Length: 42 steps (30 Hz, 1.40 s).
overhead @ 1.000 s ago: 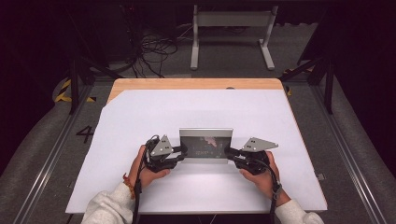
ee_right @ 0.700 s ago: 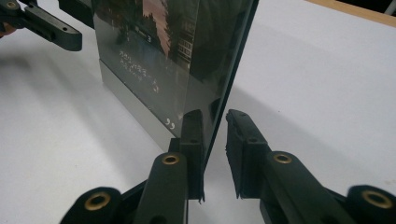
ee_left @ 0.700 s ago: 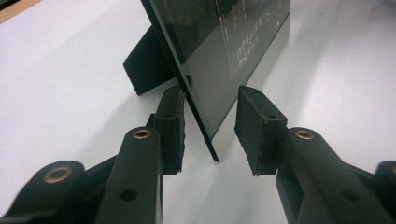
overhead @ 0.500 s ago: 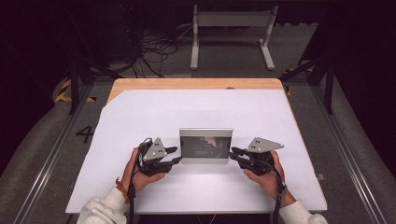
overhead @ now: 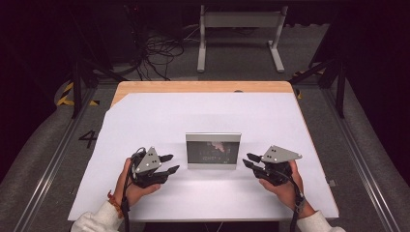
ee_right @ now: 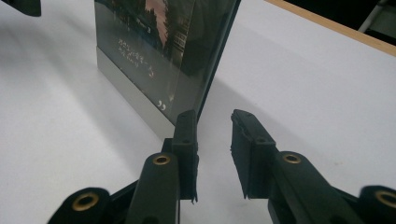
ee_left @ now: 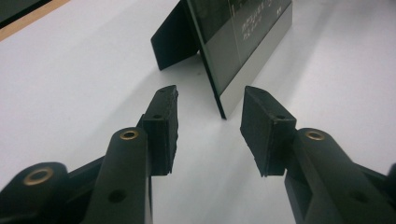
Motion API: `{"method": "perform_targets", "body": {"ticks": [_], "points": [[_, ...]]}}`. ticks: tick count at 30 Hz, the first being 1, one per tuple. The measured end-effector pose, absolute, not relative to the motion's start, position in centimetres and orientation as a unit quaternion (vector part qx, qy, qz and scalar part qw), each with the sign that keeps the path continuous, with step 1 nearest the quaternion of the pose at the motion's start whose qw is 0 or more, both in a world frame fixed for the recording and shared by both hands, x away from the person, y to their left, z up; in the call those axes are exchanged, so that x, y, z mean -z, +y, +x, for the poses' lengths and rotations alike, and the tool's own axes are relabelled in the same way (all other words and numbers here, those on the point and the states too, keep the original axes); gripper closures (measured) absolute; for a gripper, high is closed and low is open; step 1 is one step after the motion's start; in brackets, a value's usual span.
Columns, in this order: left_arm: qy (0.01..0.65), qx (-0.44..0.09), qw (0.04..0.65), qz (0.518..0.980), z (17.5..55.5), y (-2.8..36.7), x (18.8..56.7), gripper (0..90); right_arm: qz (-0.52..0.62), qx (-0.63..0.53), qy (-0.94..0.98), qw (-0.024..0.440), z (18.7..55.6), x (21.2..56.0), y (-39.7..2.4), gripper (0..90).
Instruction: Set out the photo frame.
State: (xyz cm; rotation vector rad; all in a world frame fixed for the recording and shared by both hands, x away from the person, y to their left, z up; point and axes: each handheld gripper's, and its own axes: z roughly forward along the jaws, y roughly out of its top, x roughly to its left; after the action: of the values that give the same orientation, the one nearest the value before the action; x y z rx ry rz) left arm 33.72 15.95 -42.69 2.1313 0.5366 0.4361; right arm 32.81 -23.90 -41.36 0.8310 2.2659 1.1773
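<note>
A small picture frame [overhead: 213, 151] with a silver lower band stands upright on the white table sheet [overhead: 193, 116], near its front middle. My left gripper [overhead: 172, 163] rests just left of it, a short gap away. Its jaws have just been opening and nothing is between them. In the left gripper view the frame's edge [ee_left: 243, 42] and its black back prop [ee_left: 175, 42] stand just ahead of the left gripper [ee_left: 210, 93]. My right gripper [overhead: 246, 159] sits just right of the frame, jaws also just opening, empty. In the right gripper view the frame [ee_right: 144, 46] is just beyond the right gripper [ee_right: 214, 115].
A wooden table edge [overhead: 203, 87] shows beyond the white sheet. On the dark floor behind lie tangled cables [overhead: 162, 53] and a grey metal stand [overhead: 241, 34]. Rails [overhead: 43, 169] run along both sides of the table.
Both grippers have let go of the frame's sides and drawn back from it, the left one farther. Their jaws stand wider. The frame has stayed in place.
</note>
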Motion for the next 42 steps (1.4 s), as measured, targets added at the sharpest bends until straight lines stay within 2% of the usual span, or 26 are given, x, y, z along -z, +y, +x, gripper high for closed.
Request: {"method": "perform_targets", "body": {"ticks": [10, 14, 21, 26, 36, 42], "points": [[0.229, -0.192, 0.424, 0.855, 32.6, 18.1, 43.0, 52.0, 0.293, -0.416, 0.826, 0.243, 31.8, 41.3, -24.9, 62.3], [0.228, -0.198, 0.417, 0.857, 32.2, 18.3, 43.3, 46.6, 0.292, -0.402, 0.829, 0.256, 31.5, 41.5, -25.2, 57.7], [0.222, -0.200, 0.408, 0.863, 31.0, 19.2, 43.8, 30.8, 0.285, -0.388, 0.835, 0.265, 30.9, 41.9, -25.8, 45.9], [0.241, -0.202, 0.413, 0.855, 30.7, 20.2, 44.1, 21.9, 0.283, -0.384, 0.837, 0.269, 30.6, 42.2, -26.0, 41.1], [0.280, -0.209, 0.414, 0.841, 29.9, 23.1, 45.2, 13.5, 0.287, -0.391, 0.835, 0.258, 30.3, 43.1, -26.7, 24.8], [0.297, -0.206, 0.417, 0.834, 29.9, 23.8, 45.4, 10.8, 0.297, -0.393, 0.833, 0.253, 30.1, 43.6, -27.2, 19.8]]}}
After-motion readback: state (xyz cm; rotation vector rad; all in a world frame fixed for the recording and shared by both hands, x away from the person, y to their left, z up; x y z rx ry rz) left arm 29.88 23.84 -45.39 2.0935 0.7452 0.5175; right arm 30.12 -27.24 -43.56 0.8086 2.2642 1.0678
